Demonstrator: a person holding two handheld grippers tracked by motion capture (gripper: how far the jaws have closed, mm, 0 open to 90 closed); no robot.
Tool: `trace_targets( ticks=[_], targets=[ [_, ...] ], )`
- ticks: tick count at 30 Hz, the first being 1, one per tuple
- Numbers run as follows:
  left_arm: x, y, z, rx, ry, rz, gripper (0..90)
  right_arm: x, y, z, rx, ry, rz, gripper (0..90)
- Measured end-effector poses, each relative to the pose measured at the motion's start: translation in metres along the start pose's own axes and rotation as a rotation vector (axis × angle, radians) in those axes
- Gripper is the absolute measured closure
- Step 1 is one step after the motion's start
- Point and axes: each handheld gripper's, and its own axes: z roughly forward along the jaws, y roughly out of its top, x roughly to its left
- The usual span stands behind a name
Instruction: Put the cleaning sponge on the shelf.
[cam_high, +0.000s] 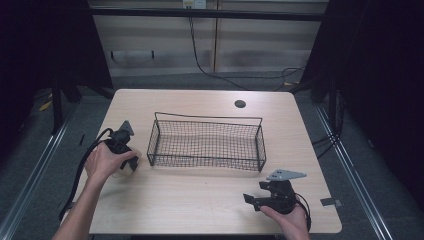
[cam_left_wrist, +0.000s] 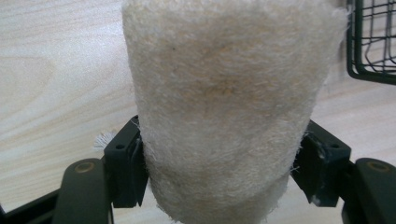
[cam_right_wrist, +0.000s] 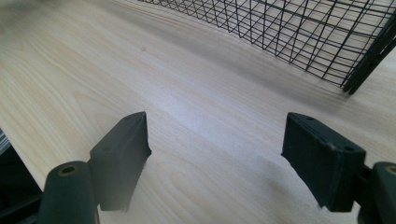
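A fuzzy cream roll (cam_left_wrist: 224, 107), soft like a rolled-up cloth, sits between the jaws of the left tongs (cam_left_wrist: 222, 168), and both black pads press into its sides, so the left tongs are clamped on it. From above, the roll is a small pale lump under the person's left hand (cam_high: 106, 161), low over the bench (cam_high: 200, 200) or touching it; I cannot tell which. Just past the left tongs, to their right side, stands a black wire basket (cam_high: 206, 142), and there is nothing in it that I can see. The right tongs (cam_right_wrist: 219, 158) are on the other side of the basket, near its front corner, with the jaws wide apart and only bare wood between them. Nobody has said what the job is. My guess is that the roll is meant to go in the basket. If so, the grab is done, and the lift over the rim and the drop are still to do.
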Motion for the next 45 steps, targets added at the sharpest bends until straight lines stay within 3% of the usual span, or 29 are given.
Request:
trace_targets(
  ticks=[2, 7, 11, 16, 19, 25, 37, 45],
  targets=[
    [0.0, -0.001, -0.004, 0.006, -0.011, 0.024, 30.2, 0.0, 0.0, 0.0, -0.003, 0.003, -0.003, 22.6],
    [0.003, -0.003, -0.008, -0.004, -0.005, 0.031, 30.2, 0.0, 0.0, 0.0, -0.003, 0.003, -0.003, 22.6],
    [0.004, -0.007, -0.015, -0.029, -0.034, 0.038, 30.3, -0.001, 0.0, -0.001, -0.003, 0.001, 0.004, 22.6],
    [0.008, -0.01, -0.024, -0.043, -0.033, 0.049, 30.3, 0.0, -0.001, -0.002, -0.006, -0.001, 0.005, 22.6],
    [0.008, -0.013, -0.03, -0.065, -0.056, 0.06, 30.3, -0.001, -0.001, -0.002, -0.007, 0.0, 0.007, 22.6],
    [0.004, -0.017, -0.044, -0.101, -0.06, 0.081, 30.4, -0.001, -0.001, -0.002, -0.008, 0.001, 0.004, 22.6],
    [0.002, -0.023, -0.064, -0.131, -0.081, 0.125, 30.3, -0.001, -0.001, -0.002, -0.01, 0.0, 0.004, 22.6],
    [0.002, -0.026, -0.074, -0.117, -0.077, 0.145, 30.3, -0.001, -0.001, -0.002, -0.014, 0.003, 0.002, 22.6]
  ],
)
